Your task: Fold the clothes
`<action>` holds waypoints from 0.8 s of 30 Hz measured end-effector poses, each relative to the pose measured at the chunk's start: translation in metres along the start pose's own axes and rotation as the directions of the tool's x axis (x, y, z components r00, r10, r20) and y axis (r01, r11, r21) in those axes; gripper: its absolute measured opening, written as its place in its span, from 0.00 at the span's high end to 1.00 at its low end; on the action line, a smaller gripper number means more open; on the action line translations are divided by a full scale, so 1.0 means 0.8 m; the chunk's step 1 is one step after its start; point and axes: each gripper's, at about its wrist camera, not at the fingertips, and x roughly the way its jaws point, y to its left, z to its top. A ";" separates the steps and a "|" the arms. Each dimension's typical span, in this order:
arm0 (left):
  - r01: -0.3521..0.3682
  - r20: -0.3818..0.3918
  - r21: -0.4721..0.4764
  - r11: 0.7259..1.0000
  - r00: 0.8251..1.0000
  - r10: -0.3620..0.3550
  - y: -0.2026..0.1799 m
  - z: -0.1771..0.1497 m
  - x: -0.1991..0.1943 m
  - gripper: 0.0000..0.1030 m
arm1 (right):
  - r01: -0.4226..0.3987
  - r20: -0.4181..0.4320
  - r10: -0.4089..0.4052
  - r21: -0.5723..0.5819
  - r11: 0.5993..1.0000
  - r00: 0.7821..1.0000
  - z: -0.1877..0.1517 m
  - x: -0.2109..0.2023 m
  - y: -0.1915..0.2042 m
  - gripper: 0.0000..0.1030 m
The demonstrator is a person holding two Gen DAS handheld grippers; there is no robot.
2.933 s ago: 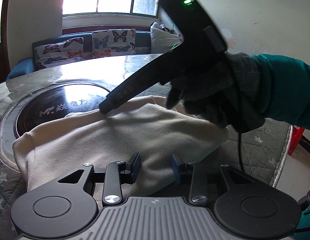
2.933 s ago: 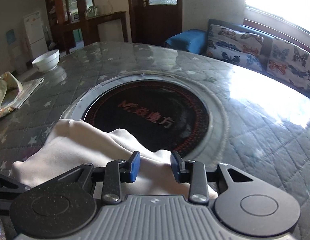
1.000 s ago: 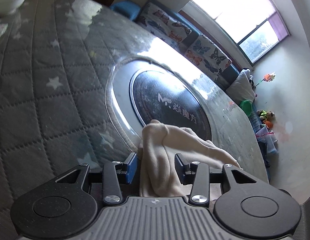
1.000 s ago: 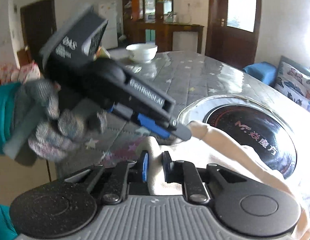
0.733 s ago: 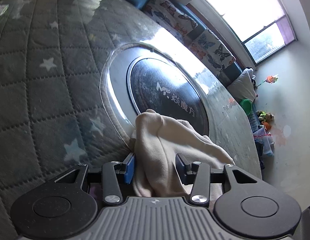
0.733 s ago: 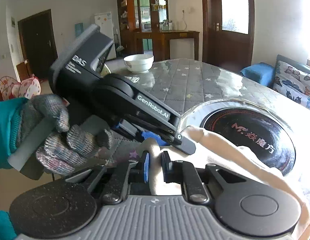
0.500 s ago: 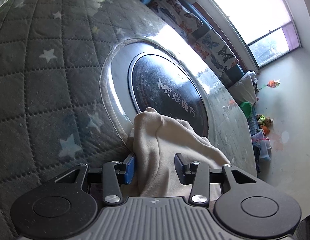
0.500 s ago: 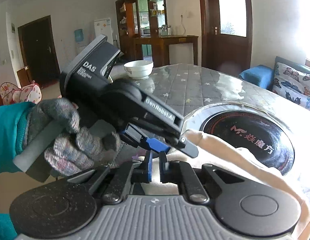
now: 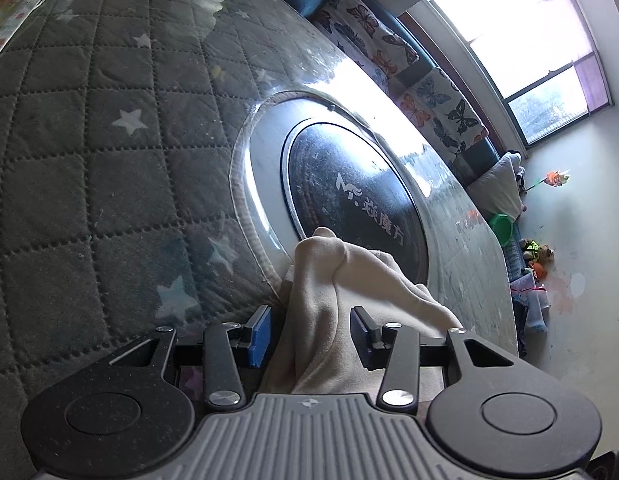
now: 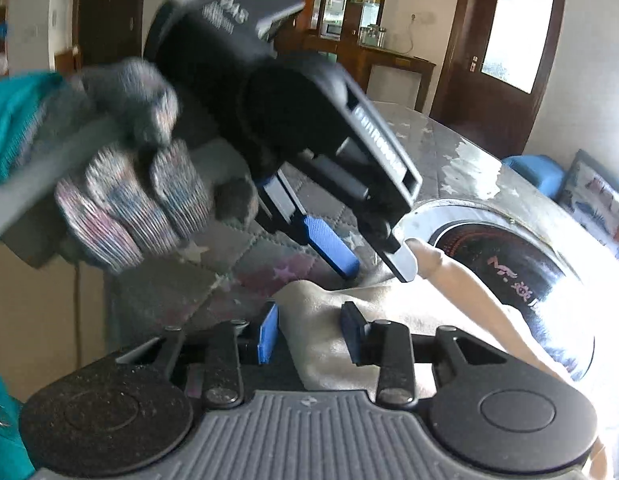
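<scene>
- Right gripper [image 10: 309, 336]: jaws have just been opening; half a second ago the pads were pinched nearly shut on a cream fold, now there is clear space each side. Cloth lies between them but the pads do not press it — released.
- Left gripper [image 9: 309, 334]: jaws part-open, same gap as a second ago. Cream cloth runs up between the fingers; daylight shows beside the blue left pad [image 9: 259, 334], and on the right pad contact is hard to read. Looks loose, not clamped.
- In the right wrist view the left gripper [image 10: 375, 264] hangs tips-down over the cloth edge, jaws apart, held by a gloved hand [image 10: 125, 196] with a teal sleeve; blurred.
- Cream garment [image 9: 333, 304]: bunched in a ridge on the quilted star tablecloth [image 9: 89, 160], its far end lapping onto the round black cooktop [image 9: 349, 200] set in the table. Compared with about three seconds back, when it lay broad and flat, it is now gathered narrow.
- Meaning: the fold that brought the edges together looks set down and let go. Judged, one fold step done; pile still lumpy, needs smoothing or another fold.
</scene>
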 end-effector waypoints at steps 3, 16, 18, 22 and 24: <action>0.009 0.001 -0.015 1.000 1.000 -0.009 0.003 -0.001 0.000 0.55 | -0.011 0.017 0.010 0.039 0.999 1.000 0.001 -0.003 -0.006 0.86; 0.102 -0.017 -0.123 0.987 0.994 -0.105 0.000 -0.008 0.015 0.48 | -0.112 0.167 0.059 0.325 0.939 0.984 -0.004 -0.059 -0.070 0.92; 0.115 -0.023 -0.129 0.985 0.993 -0.119 -0.003 -0.009 0.020 0.50 | -0.121 0.171 0.067 0.326 0.938 0.983 -0.006 -0.061 -0.070 0.92; 0.122 -0.045 -0.140 0.983 0.991 -0.130 -0.004 -0.012 0.031 0.72 | -0.134 0.170 0.082 0.320 0.938 0.982 -0.010 -0.063 -0.066 0.92; 0.115 -0.044 -0.131 0.985 0.992 -0.122 -0.003 -0.014 0.032 0.77 | -0.144 0.157 0.098 0.323 0.935 0.983 -0.010 -0.060 -0.064 0.90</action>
